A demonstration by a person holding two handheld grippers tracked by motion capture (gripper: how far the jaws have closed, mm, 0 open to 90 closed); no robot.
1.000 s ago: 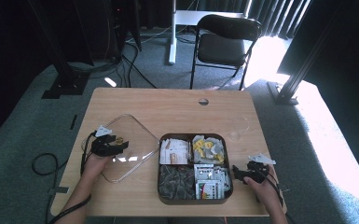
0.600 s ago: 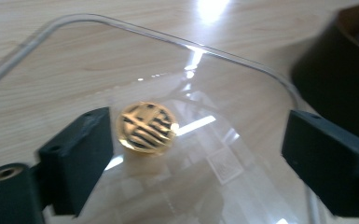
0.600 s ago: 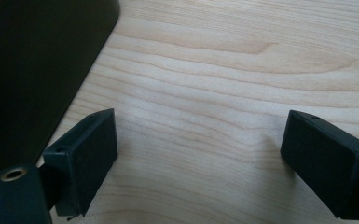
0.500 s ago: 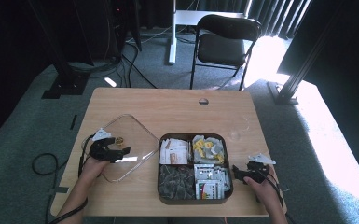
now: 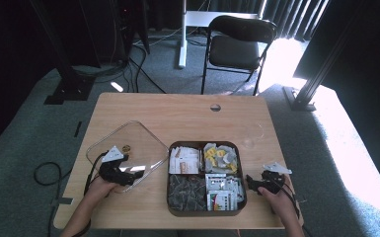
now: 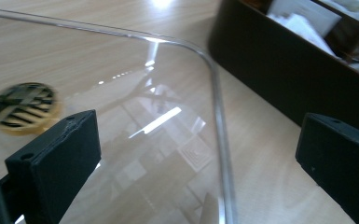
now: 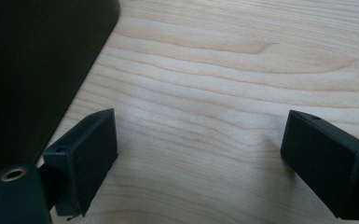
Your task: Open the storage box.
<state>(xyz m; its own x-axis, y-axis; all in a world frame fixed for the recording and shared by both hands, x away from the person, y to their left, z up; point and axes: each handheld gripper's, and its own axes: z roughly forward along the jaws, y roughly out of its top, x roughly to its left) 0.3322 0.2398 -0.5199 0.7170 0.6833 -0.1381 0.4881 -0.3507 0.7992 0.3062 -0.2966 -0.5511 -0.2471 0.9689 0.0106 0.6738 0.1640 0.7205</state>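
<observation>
A clear plastic lid (image 5: 138,138) with a round gold sticker (image 5: 126,147) lies flat on the wooden table, left of a dark box (image 5: 173,200) with four compartments of packets. My left gripper (image 5: 131,176) is open at the lid's near right corner. In the left gripper view its jaws straddle the lid's curved rim (image 6: 217,116), with the sticker (image 6: 23,105) to the left and the box wall (image 6: 270,60) ahead. My right gripper (image 5: 249,181) is open just right of the box, low over bare wood (image 7: 224,79), and the box wall (image 7: 32,60) is beside its left jaw.
The table (image 5: 177,113) has a round cable hole (image 5: 215,107) near its far edge. A black chair (image 5: 239,47) stands behind the table. Cables trail off the table's left side to the floor (image 5: 44,173).
My left gripper has slid toward the near edge and slightly right, along the lid to its corner beside the box. The right gripper has stayed put.
</observation>
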